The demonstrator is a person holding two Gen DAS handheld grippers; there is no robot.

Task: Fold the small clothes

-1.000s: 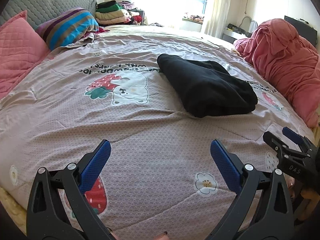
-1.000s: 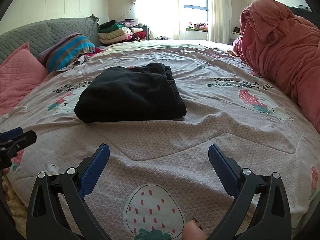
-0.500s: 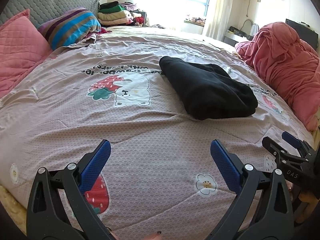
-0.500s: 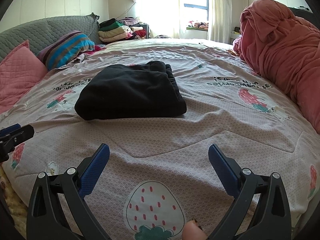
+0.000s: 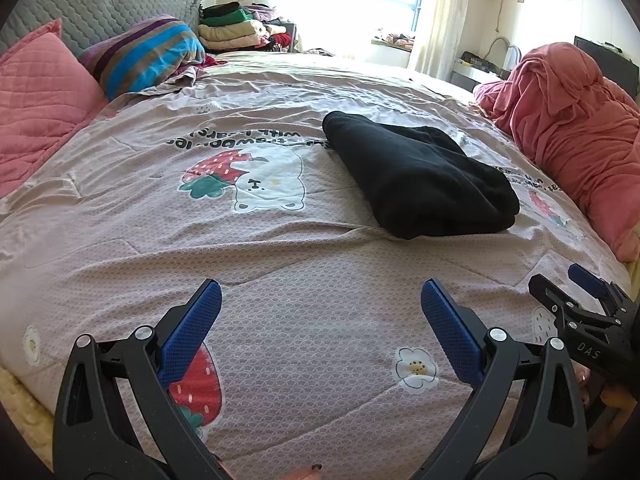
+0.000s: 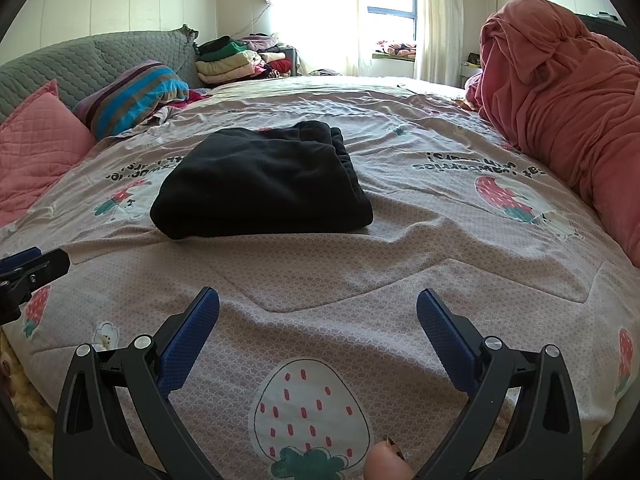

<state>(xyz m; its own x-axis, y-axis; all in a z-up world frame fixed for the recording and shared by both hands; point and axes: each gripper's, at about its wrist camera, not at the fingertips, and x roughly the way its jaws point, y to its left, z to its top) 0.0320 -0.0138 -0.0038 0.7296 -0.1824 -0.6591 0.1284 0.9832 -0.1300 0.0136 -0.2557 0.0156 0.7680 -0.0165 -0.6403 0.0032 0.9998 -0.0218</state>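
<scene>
Two grippers were held above the near edge of the bed, each seen from its own wrist camera. The left gripper (image 5: 320, 304) was spread wide, its blue-padded fingers (image 5: 188, 332) apart at the lower left and lower right of the left wrist view, and nothing was held between them. The right gripper (image 6: 318, 306) was likewise spread wide and empty in the lower part of the right wrist view. In the left wrist view the right gripper (image 5: 568, 288) was also seen at the lower right edge of the frame; in the right wrist view the left gripper (image 6: 28, 266) was partly seen at the left edge.

One folded black garment (image 5: 416, 176) was laid on the bedspread (image 5: 280, 264), right of centre in the left wrist view and left of centre in the right wrist view (image 6: 260, 184). It was well apart from both grippers and touched by neither. The bedspread was pinkish, printed with strawberries and small flowers.

A bunched red blanket (image 6: 560, 92) was located along the right side of both frames. A pink quilted pillow (image 5: 36, 96) and a striped pillow (image 5: 148, 56) were located at the upper left, against a grey quilted headboard (image 5: 100, 12). A pile of folded clothes (image 6: 236, 60) was located at the upper centre, beside a bright window (image 6: 384, 4). A fingertip (image 6: 386, 466) was visible at the bottom edge of the right wrist view.
</scene>
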